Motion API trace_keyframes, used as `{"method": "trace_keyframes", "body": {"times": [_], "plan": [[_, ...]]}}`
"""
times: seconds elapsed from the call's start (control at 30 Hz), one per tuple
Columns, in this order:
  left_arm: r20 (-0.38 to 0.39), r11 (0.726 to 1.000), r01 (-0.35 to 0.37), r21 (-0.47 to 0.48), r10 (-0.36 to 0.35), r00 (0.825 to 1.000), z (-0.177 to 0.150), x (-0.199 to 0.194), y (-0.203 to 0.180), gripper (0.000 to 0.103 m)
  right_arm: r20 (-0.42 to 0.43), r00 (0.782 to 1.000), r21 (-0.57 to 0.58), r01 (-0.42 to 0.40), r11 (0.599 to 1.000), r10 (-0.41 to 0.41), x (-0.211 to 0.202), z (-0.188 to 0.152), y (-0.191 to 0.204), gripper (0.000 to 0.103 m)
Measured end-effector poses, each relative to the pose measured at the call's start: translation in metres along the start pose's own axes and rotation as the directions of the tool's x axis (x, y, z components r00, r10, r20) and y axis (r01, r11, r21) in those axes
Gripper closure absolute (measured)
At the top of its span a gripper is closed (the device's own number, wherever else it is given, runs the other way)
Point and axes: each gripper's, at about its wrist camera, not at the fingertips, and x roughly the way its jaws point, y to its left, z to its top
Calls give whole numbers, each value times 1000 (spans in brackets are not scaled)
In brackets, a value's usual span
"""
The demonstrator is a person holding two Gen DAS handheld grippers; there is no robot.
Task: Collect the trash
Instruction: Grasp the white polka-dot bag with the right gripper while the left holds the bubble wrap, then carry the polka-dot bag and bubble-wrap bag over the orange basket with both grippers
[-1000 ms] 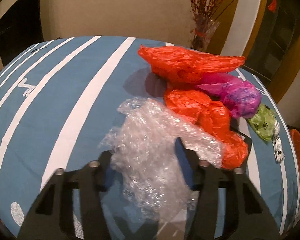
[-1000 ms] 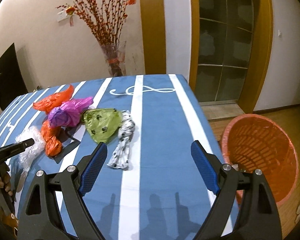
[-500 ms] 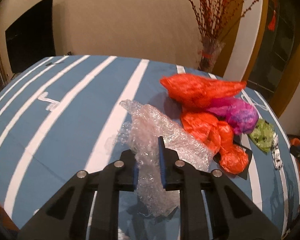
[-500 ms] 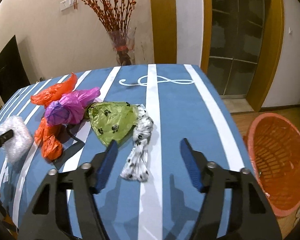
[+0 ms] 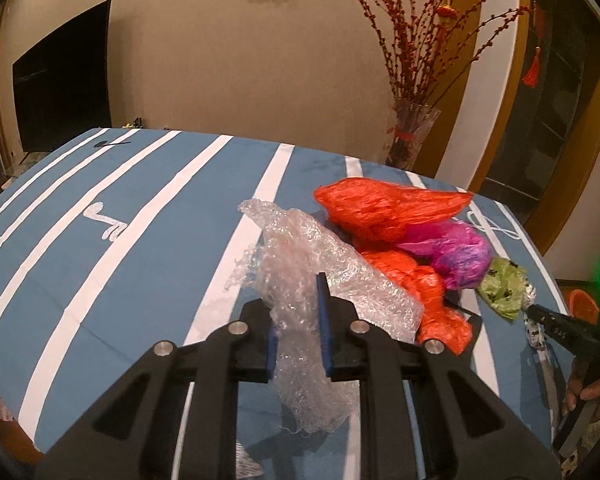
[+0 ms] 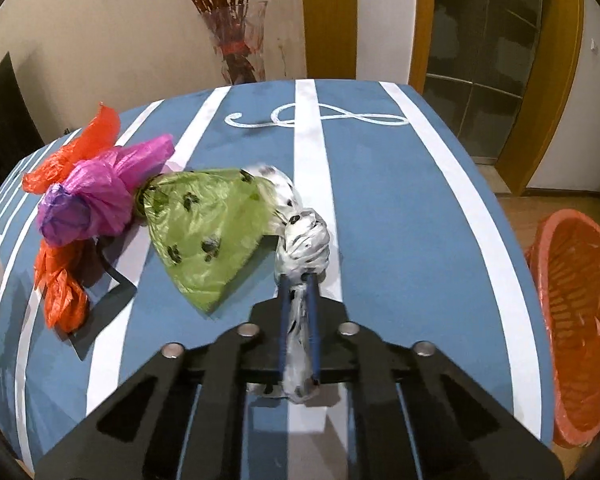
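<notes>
My left gripper [image 5: 298,304] is shut on a crumpled sheet of clear bubble wrap [image 5: 320,276], lifted off the blue striped tablecloth [image 5: 140,248]. My right gripper [image 6: 298,292] is shut on a white plastic bag with black spots [image 6: 304,240], which lies next to a green bag with paw prints [image 6: 208,232]. A pink and purple bag [image 6: 100,196] and orange bags [image 6: 60,284] lie to the left. In the left wrist view the orange bags [image 5: 388,208] and the pink bag [image 5: 456,252] lie right of the bubble wrap.
An orange basket [image 6: 580,320] lined with an orange bag stands on the floor right of the table. A glass vase with red branches [image 6: 240,48] stands behind the table's far edge. A black flat piece [image 6: 100,304] lies under the orange bags.
My left gripper shut on the bubble wrap and raised it. My right gripper moved forward to the white spotted bag and shut on it.
</notes>
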Motion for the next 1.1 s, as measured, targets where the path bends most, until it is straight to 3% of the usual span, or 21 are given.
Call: {"method": "trace_keyframes", "body": {"times": [0.5, 1.1], "plan": [[19, 985, 144, 92, -147, 989, 2, -23, -75, 85, 140, 990, 110, 17, 994, -32, -61, -13, -59, 101], [-51, 912, 341, 226, -339, 940, -14, -21, -203, 85, 323, 945, 182, 2, 983, -62, -138, -20, -105, 101]]}}
